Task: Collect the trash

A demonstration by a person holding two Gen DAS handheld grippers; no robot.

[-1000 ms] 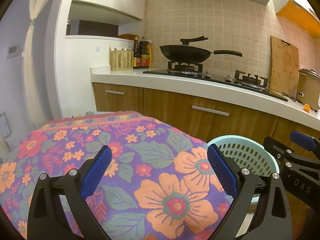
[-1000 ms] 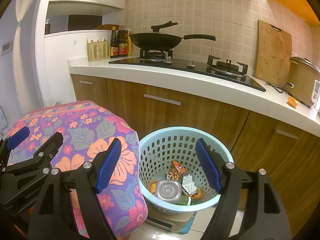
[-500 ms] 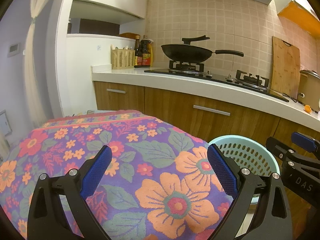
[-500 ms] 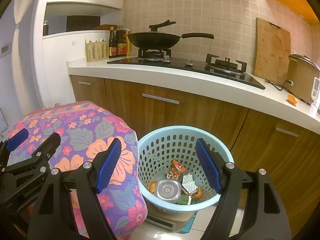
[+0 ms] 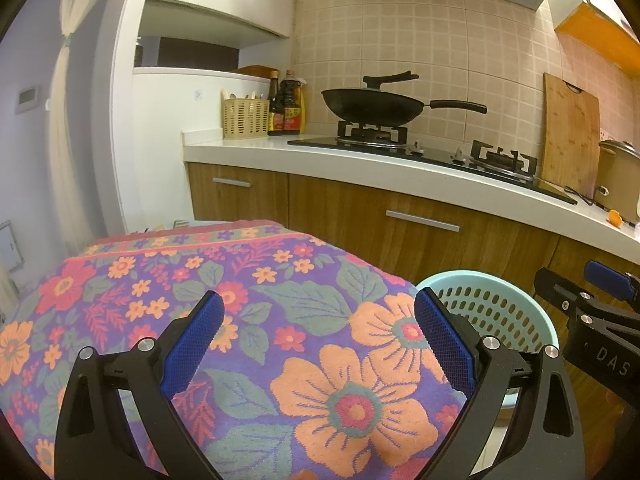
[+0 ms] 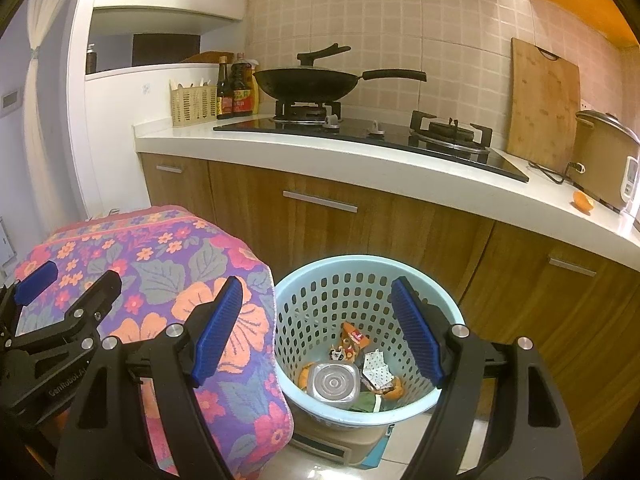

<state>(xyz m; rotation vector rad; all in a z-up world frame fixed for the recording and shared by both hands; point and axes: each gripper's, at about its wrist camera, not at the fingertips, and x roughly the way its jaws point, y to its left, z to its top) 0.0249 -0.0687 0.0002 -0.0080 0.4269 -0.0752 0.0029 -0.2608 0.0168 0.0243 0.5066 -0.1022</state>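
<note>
Two tools, left [image 5: 318, 338] and right [image 6: 316, 328], gape empty; basket [image 6: 448, 312] stands upright, mouth up.

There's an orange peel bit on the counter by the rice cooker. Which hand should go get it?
Probably the right gripper. It hangs open and empty above the blue basket, on the side nearer the orange scrap beside the rice cooker. The left gripper, also open, sits over the floral cloth, farther away.

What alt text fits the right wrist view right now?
The open, empty right tongs hang above a light blue perforated basket holding wrappers, a clear plastic container and other scraps. A floral cloth covers the surface to the left; wooden cabinets, a counter and a wok sit behind.
</note>
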